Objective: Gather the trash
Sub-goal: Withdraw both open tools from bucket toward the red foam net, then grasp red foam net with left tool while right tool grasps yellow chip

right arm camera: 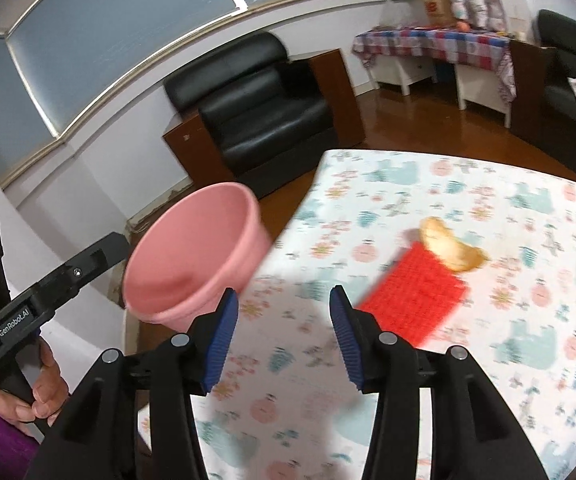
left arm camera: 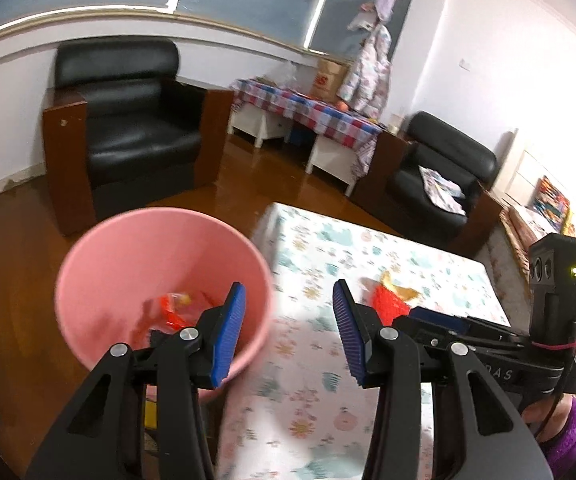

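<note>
A pink bin (left arm camera: pixel 160 264) stands beside the table's left edge with red and yellow wrappers (left arm camera: pixel 174 310) at its bottom. My left gripper (left arm camera: pixel 288 292) hovers open over the bin's right rim and the table edge, with nothing between its pads. On the floral tablecloth (right arm camera: pixel 407 360) lie a red mesh net (right arm camera: pixel 415 296) and a tan peel (right arm camera: pixel 451 248) resting on the net's far corner. My right gripper (right arm camera: pixel 284 296) is open and empty above the cloth, left of and nearer than the net. The bin (right arm camera: pixel 196 256) lies to its left.
A hand in a purple sleeve (right arm camera: pixel 4 436) holds the left gripper (right arm camera: pixel 120 242). Beyond the table are a wooden floor (left arm camera: pixel 248 176), a black armchair (left arm camera: pixel 136 128), a second one (left arm camera: pixel 443 176) and a side table under a checked cloth (left arm camera: pixel 319 112).
</note>
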{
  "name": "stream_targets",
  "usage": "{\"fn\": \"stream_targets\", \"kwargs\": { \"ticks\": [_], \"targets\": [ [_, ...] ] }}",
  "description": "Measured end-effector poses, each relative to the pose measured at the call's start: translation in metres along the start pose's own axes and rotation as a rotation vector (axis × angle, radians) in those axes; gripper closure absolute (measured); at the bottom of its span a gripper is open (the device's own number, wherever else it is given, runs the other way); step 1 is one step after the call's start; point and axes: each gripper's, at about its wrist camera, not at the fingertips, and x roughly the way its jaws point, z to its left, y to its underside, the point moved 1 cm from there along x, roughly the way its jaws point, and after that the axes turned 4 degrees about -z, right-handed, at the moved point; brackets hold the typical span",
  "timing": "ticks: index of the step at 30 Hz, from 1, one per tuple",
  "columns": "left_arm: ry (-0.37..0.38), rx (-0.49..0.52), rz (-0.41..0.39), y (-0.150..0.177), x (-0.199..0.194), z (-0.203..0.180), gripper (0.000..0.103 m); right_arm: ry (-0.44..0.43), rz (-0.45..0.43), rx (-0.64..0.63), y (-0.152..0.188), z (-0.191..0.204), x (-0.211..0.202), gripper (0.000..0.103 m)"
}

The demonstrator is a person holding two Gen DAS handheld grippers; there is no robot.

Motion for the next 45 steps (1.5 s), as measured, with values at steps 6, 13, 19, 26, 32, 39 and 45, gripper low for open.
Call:
{"fn": "stream_targets", "kwargs": {
  "ticks": [6,13,19,26,32,39,45],
  "targets": [
    [0.053,0.02,0.073,0.011,0.027,-0.025,0.057,0.093,-0.041,0.011,0.01,-0.036,-0.025,0.055],
    [0.1,0.065,0.158,0.027,0.064,-0.056,0.057,0.151,-0.048,0.04,0.02,-0.062,-0.033,0.054],
    [0.129,0.101,0.205,0.035,0.091,-0.077,0.057,0.166,-0.041,0.077,0.029,-0.08,-0.034,0.054],
    [0.106,0.157,0.255,0.048,0.121,-0.093,0.057,0.182,-0.044,0.102,0.032,-0.092,-0.037,0.054],
    [0.072,0.175,0.279,0.055,0.135,-0.097,0.057,0.181,-0.049,0.125,0.035,-0.1,-0.04,0.054],
    [0.052,0.202,0.289,0.061,0.137,-0.101,0.058,0.174,-0.046,0.139,0.035,-0.106,-0.037,0.054],
    [0.049,0.212,0.289,0.064,0.137,-0.103,0.075,0.171,-0.045,0.162,0.037,-0.11,-0.037,0.054]
  ]
}}
